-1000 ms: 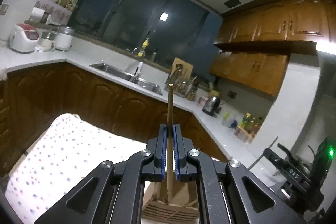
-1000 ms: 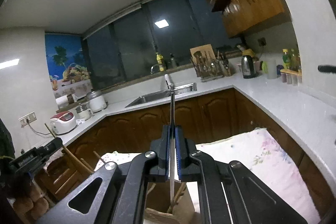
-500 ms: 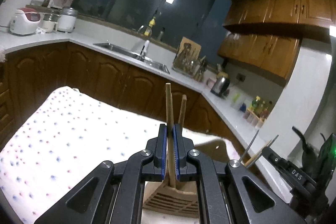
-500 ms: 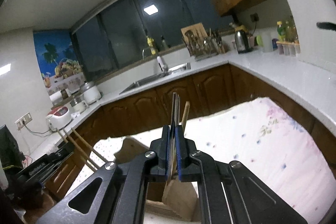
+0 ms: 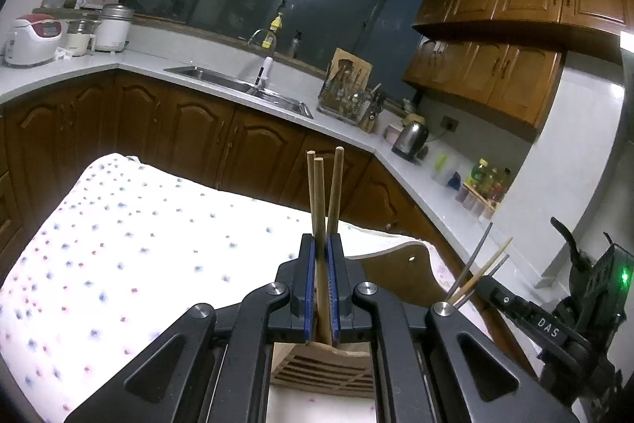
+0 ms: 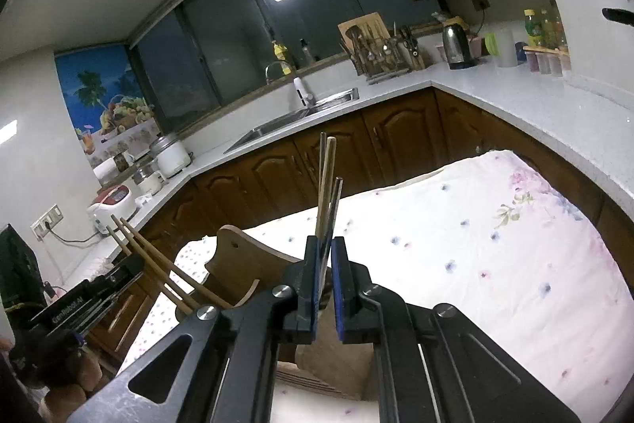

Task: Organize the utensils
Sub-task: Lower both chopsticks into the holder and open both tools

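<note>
Both grippers are clamped on chopsticks above a wooden utensil holder. Between the blue pads of the left gripper [image 5: 321,284] a wooden chopstick [image 5: 318,209] stands nearly upright, its blunt top well above the fingertips and its lower end running down behind them into the wooden utensil holder [image 5: 323,367], whose slatted front shows directly below the jaws. Just beside the gripped stick two more wooden chopsticks [image 5: 335,189] rise out of the same holder, one close behind on the left and one leaning slightly to the right.

Over on the right gripper [image 6: 325,284], the blue pads are pressed on a metal chopstick [image 6: 333,209] that tilts a little to the right as it rises. A wooden stick and another thin dark one stand just behind it, reaching higher. The holder's curved back panel [image 6: 245,264], with a small hanging hole, sits below and to the left of these jaws, and the box-shaped body lies directly under them.

Each camera catches the other tool at its outer edge, with sticks projecting from it. Beneath and ahead of both tools spreads a white floral tablecloth [image 5: 130,244]. Far ahead, past dark wooden cabinets, a sink [image 5: 237,88] is set in the countertop, with an electric kettle [image 5: 414,137] to its right.
</note>
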Demonstrator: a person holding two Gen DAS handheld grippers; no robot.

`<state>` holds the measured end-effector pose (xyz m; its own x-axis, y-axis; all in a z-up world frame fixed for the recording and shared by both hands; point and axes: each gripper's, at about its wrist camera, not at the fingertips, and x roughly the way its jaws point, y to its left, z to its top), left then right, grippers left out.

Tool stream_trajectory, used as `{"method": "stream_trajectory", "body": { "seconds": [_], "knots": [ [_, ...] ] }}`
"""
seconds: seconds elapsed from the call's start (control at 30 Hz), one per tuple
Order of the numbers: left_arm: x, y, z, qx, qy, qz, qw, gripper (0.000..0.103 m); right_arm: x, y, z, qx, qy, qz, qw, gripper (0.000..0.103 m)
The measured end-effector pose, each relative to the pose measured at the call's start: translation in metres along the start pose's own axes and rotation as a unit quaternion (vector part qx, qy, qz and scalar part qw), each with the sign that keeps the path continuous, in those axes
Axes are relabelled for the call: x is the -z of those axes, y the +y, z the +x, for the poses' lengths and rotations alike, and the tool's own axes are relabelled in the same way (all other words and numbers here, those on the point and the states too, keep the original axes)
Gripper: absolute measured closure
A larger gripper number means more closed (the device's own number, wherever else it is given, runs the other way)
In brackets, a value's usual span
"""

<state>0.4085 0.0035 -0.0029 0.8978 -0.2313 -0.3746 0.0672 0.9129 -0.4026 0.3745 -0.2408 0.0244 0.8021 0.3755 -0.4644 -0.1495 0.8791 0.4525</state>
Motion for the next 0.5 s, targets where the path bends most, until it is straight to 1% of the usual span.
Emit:
{"method": "stream_trajectory", "body": {
  "seconds": [0.07,0.1,0.3,0.33,0.37,0.4,0.43,0.5],
  "knots": [
    [-0.002,0.000,-0.001,0.000,0.004,0.001,1.0000,0.099,-0.002,-0.001,0.001,-0.004,0.005,0.003,1.000,0.096],
    [-0.002,0.000,-0.002,0.001,0.005,0.001,1.0000,0.099,-0.003,-0.003,0.002,-0.005,0.006,0.002,1.000,0.092],
    [-0.003,-0.001,-0.007,-0.002,0.013,-0.002,0.9999,0.096,-0.003,-0.004,-0.003,-0.007,0.003,0.006,1.000,0.092],
    [-0.003,-0.002,-0.007,-0.003,0.014,-0.003,0.9999,0.094,-0.003,-0.004,-0.004,-0.007,0.003,0.007,1.000,0.091],
    [-0.003,-0.002,-0.008,-0.007,0.014,-0.004,0.9999,0.090,-0.004,-0.003,-0.004,-0.007,0.003,0.007,1.000,0.088],
    [-0.003,-0.002,-0.009,-0.009,0.013,-0.005,0.9999,0.088,-0.004,-0.003,-0.004,-0.006,0.003,0.008,1.000,0.085],
    [-0.004,0.000,-0.010,-0.012,0.014,-0.007,0.9998,0.083,-0.004,-0.003,-0.005,-0.006,0.003,0.009,1.000,0.083],
    [-0.004,0.002,-0.012,-0.013,0.014,-0.010,0.9998,0.081,-0.005,-0.003,-0.006,-0.005,0.002,0.010,1.000,0.081]
  ]
}}
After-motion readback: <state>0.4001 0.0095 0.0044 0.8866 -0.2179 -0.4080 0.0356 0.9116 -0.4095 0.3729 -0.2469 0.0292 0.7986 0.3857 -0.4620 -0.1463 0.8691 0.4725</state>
